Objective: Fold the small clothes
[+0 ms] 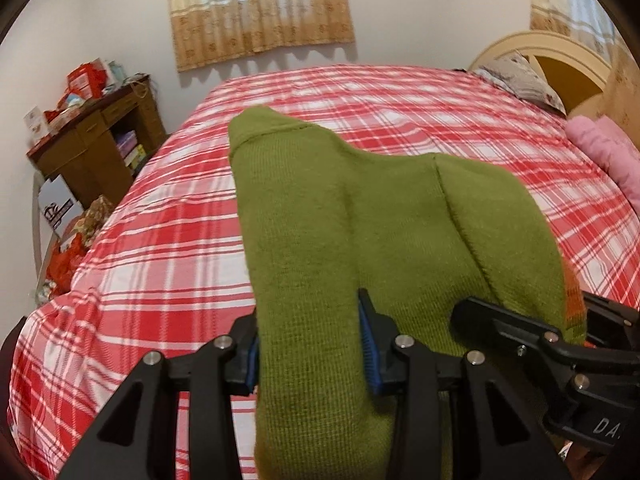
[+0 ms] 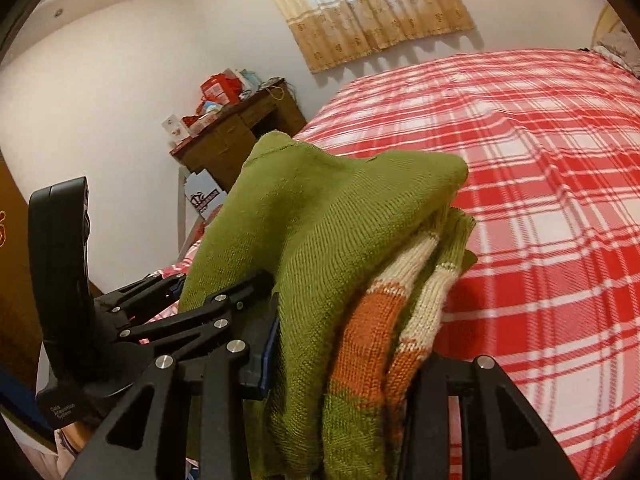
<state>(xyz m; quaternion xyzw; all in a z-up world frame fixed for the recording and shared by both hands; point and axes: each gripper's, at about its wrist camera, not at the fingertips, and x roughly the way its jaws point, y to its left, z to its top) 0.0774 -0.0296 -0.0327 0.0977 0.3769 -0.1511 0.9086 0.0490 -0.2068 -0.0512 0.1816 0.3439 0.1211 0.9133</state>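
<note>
**Green knit garment held up over the plaid bed by both grippers**

Nearest the left wrist camera, the left gripper (image 1: 312, 344) was clamped on a thick bunch of the green knitted sweater (image 1: 344, 216), its blue-padded fingers (image 1: 366, 356) pressing the wool from both sides. The sweater rose from the jaws and hung above the red-and-white plaid bedspread (image 1: 168, 240), lifted clear of it as far as the view showed. To the left stood a wooden desk (image 1: 100, 144) loaded with red boxes; behind it a beige patterned curtain (image 1: 260, 12) hung on the wall. On the right, the right gripper (image 1: 560, 344) held the same garment's edge, with a pink blanket (image 1: 608, 152) and a floral pillow (image 1: 520, 76) beyond.

In the right wrist view, the left gripper (image 2: 176, 304) appeared at left, gripping the green wool. The right gripper (image 2: 344, 364) was closed on folded layers of the sweater (image 2: 320, 220), where orange and cream stripes (image 2: 384, 308) showed. The bedspread (image 2: 540, 200) filled the right side.
</note>
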